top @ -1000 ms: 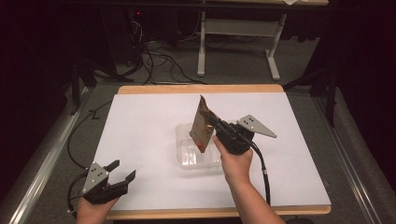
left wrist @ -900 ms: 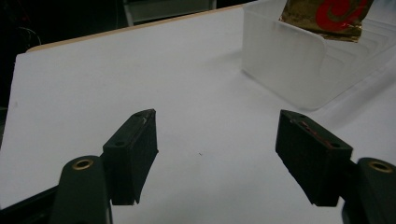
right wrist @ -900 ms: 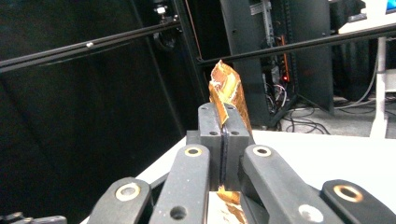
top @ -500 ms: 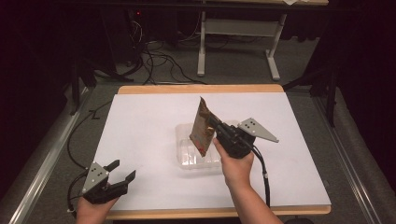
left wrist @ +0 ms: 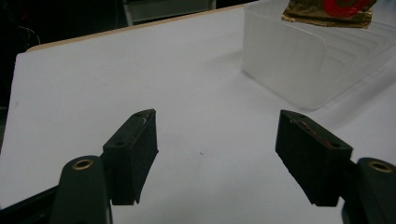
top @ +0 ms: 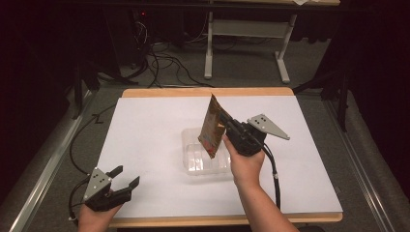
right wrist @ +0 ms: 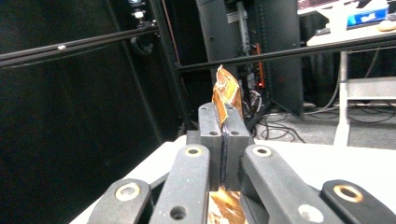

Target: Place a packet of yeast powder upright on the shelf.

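Observation:
A gold-brown foil packet [top: 212, 126] with red print hangs upright above a clear plastic tub [top: 193, 164] at the table's middle. My right gripper [top: 226, 126] is shut on the packet's edge; in the right gripper view the foil packet [right wrist: 226, 95] sticks up from between the closed jaws. My left gripper [top: 126, 176] rests at the table's front left corner, open with nothing between its fingers. In the left gripper view the clear plastic tub [left wrist: 299, 56] stands ahead to the right, with the packet's lower end [left wrist: 329, 10] hanging over it.
The white table top [top: 145, 130] has a wooden edge. Cables trail from both grippers, one off the left side. Dark floor with cables and a grey desk frame [top: 246, 34] lies beyond the far edge.
The right hand with the packet has shifted only slightly over the tub. The left gripper has stayed where it was.

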`<state>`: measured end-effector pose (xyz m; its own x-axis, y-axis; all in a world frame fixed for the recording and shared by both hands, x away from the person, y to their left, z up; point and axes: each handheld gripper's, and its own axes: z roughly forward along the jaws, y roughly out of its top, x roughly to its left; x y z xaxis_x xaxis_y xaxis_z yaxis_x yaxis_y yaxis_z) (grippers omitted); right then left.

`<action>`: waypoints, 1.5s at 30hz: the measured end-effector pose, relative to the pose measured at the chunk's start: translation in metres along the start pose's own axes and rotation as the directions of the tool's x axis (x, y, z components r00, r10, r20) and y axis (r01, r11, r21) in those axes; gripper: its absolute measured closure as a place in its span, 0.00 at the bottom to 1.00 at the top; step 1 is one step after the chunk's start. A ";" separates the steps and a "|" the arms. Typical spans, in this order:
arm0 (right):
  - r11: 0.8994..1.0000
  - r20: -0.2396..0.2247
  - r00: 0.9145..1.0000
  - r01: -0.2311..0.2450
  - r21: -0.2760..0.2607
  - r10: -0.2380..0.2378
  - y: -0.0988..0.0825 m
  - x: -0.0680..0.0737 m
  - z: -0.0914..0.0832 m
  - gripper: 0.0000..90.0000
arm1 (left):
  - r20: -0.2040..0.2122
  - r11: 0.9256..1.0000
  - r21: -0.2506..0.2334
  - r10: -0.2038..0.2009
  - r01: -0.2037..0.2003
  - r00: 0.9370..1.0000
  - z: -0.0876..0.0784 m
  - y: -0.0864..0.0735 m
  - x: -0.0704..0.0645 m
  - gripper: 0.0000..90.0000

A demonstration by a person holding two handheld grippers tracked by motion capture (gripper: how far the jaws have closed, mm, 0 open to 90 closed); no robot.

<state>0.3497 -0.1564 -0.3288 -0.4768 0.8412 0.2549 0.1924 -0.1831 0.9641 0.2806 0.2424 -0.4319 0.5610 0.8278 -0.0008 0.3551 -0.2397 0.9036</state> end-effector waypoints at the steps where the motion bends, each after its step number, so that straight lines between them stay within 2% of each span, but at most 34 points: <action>1: 1.000 0.000 1.000 0.000 0.000 0.000 0.000 0.000 0.000 1.00 | 0.000 1.000 0.000 0.000 0.000 1.000 0.000 0.000 0.000 0.34; 7: 1.000 0.021 1.000 0.003 0.000 -0.003 0.000 -0.003 -0.001 1.00 | 0.004 1.000 0.005 0.000 0.000 1.000 0.001 0.000 0.000 0.34; 11: 1.000 0.035 0.999 0.003 0.019 -0.004 -0.003 -0.003 0.003 1.00 | 0.004 1.000 0.003 0.004 -0.004 1.000 0.001 0.001 -0.001 0.34; 15: 1.000 0.020 1.000 -0.009 0.028 0.008 -0.006 -0.001 0.008 1.00 | 0.004 1.000 0.005 0.001 -0.001 1.000 0.000 0.000 -0.001 0.34; 18: 0.999 -0.012 1.000 -0.024 0.034 0.025 -0.009 0.007 0.016 1.00 | 0.002 1.000 0.001 -0.004 0.004 1.000 0.000 0.000 0.000 0.34; 24: 0.998 -0.043 0.998 -0.053 0.041 0.054 -0.014 0.018 0.022 1.00 | 0.002 1.000 0.001 -0.002 0.002 1.000 -0.001 0.000 0.001 0.34; 27: 0.998 -0.047 0.998 -0.041 0.045 0.043 -0.019 0.021 0.022 1.00 | 0.003 1.000 0.000 -0.004 0.004 1.000 -0.001 0.000 0.001 0.34; 35: 0.998 -0.046 0.998 -0.043 0.049 0.045 -0.027 0.013 0.018 1.00 | 0.000 1.000 0.001 0.002 -0.002 1.000 0.000 0.000 0.000 0.34; 45: 0.996 -0.051 0.998 -0.031 0.086 0.035 -0.048 0.003 0.015 1.00 | -0.003 1.000 -0.009 0.002 -0.002 1.000 -0.002 0.000 0.000 0.34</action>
<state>0.3518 -0.1373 -0.3754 -0.5127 0.8074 0.2920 0.2801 -0.1643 0.9458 0.2794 0.2429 -0.4309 0.5592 0.8290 0.0022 0.3474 -0.2367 0.9073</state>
